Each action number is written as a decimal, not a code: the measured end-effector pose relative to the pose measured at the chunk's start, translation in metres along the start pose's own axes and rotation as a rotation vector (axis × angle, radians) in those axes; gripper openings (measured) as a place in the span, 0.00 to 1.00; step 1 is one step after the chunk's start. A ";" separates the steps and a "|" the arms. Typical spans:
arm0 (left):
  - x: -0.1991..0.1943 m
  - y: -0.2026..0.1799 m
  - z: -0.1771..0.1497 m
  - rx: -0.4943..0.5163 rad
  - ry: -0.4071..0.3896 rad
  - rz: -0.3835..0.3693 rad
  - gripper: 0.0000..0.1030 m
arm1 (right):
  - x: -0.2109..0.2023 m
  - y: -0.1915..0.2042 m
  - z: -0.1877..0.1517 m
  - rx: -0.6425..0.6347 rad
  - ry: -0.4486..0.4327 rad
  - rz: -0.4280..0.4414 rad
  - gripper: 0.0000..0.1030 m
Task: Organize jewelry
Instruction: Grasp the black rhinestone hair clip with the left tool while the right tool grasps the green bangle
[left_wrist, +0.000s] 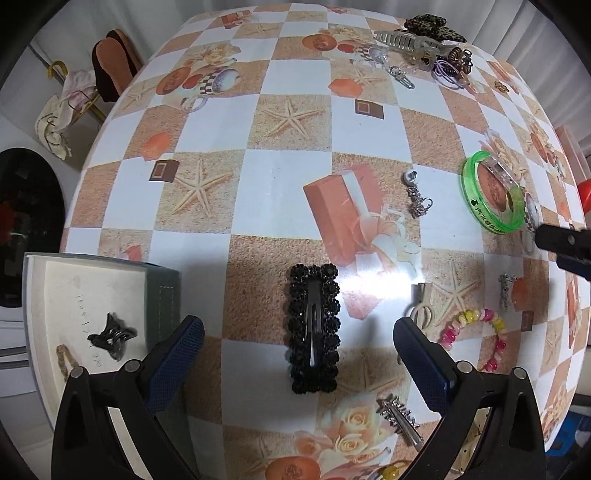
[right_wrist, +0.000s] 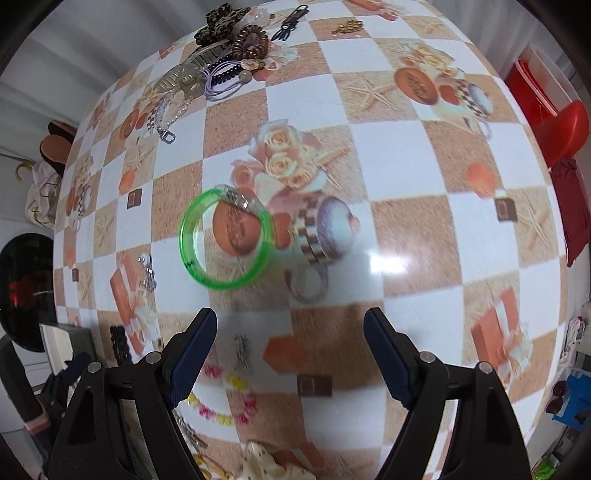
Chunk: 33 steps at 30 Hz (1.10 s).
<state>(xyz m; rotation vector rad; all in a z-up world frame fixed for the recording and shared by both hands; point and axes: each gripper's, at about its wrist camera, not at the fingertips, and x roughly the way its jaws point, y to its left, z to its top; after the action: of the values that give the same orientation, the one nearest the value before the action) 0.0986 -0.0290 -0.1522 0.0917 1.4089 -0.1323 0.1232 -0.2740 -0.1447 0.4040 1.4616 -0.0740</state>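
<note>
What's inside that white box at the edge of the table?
In the white box lie a small black claw clip and a braided tan loop. The left gripper, jaws wide and empty, covers the box's near corner, so anything there is hidden.

left gripper (left_wrist: 297, 339): black frame, silver rivets, navy textured pads
right gripper (right_wrist: 290, 345): identical black frame, navy pads

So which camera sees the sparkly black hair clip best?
The left wrist view: the black hair clip lies whole and sharp on the table, between the open left gripper's fingers. The right wrist view catches only a blurry dark sliver at its left side.
</note>
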 end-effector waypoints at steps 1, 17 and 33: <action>0.001 0.000 0.000 0.002 -0.001 0.001 0.95 | 0.004 0.002 0.003 -0.003 -0.001 -0.004 0.82; -0.003 -0.001 -0.004 0.029 -0.013 -0.024 0.56 | 0.034 0.037 0.026 -0.063 -0.060 -0.147 0.69; -0.031 -0.002 -0.012 0.013 -0.047 -0.082 0.34 | 0.015 0.035 0.017 -0.073 -0.104 -0.090 0.07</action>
<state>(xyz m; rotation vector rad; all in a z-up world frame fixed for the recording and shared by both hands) 0.0823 -0.0277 -0.1234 0.0412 1.3659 -0.2105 0.1516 -0.2437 -0.1509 0.2705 1.3754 -0.1117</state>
